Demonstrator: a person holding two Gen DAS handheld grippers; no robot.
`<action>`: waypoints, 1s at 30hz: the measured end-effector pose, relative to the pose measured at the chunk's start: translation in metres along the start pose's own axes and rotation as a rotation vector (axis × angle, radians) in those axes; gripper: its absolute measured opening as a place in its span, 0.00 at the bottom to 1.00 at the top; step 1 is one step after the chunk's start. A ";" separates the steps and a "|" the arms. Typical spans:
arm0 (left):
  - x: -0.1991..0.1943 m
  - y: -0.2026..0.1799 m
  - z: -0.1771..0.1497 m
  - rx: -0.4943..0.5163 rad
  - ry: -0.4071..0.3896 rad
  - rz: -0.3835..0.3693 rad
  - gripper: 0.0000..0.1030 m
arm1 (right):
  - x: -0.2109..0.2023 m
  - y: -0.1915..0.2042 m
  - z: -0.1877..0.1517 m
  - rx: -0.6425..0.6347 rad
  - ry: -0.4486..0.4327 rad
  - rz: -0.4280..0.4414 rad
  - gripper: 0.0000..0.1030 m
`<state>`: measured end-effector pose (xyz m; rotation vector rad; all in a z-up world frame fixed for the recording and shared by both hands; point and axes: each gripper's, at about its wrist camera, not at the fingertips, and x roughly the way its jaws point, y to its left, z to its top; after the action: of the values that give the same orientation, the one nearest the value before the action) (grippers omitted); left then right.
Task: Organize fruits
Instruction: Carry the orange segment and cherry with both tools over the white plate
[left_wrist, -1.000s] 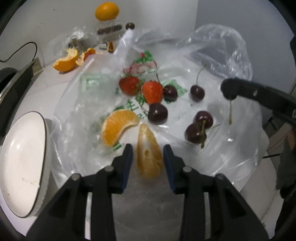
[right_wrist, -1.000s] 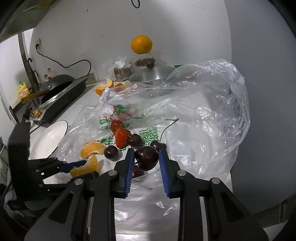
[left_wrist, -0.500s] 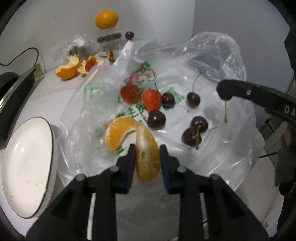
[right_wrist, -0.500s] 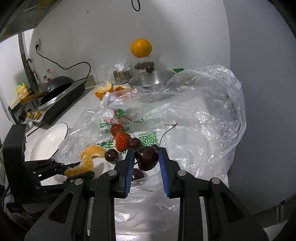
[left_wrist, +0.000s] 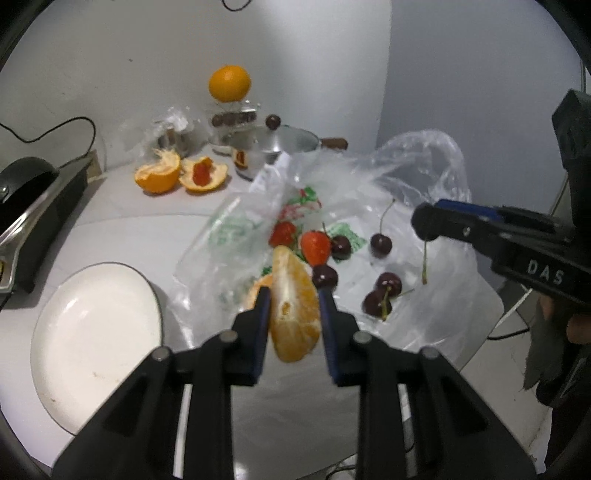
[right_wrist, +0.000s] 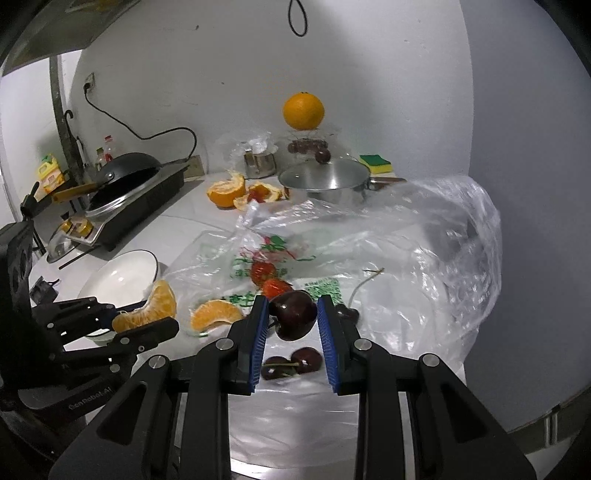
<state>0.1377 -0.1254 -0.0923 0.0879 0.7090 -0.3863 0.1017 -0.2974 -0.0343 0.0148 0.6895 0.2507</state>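
My left gripper (left_wrist: 293, 295) is shut on an orange segment (left_wrist: 295, 306) and holds it above the clear plastic bag (left_wrist: 436, 317); it also shows in the right wrist view (right_wrist: 146, 310). My right gripper (right_wrist: 290, 310) is shut on a dark cherry (right_wrist: 293, 319), held over the bag. On the bag lie two strawberries (left_wrist: 314, 245), several cherries (left_wrist: 382, 295) and a second orange segment (right_wrist: 216, 314). A white bowl (left_wrist: 92, 336) sits to the left of the bag.
A steel pot with lid (right_wrist: 325, 182) stands at the back with a whole orange (right_wrist: 303, 111) raised behind it. Orange peel halves (left_wrist: 179, 175) lie near the wall. A black cooker with a pan (right_wrist: 129, 195) is at the left. The counter edge runs along the right.
My left gripper closed on the orange segment and lifted it off the bag, away from the other segment. My right gripper rose slightly, still holding the cherry.
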 end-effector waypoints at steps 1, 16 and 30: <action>-0.003 0.002 0.000 -0.003 -0.005 0.001 0.25 | -0.001 0.004 0.001 -0.004 -0.001 0.001 0.28; -0.046 0.074 -0.014 -0.098 -0.072 0.061 0.25 | 0.012 0.085 0.012 -0.089 0.001 0.046 0.28; -0.075 0.141 -0.041 -0.189 -0.096 0.136 0.25 | 0.031 0.156 0.018 -0.168 0.017 0.092 0.28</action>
<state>0.1130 0.0370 -0.0815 -0.0608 0.6381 -0.1910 0.1011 -0.1373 -0.0248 -0.1167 0.6833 0.3966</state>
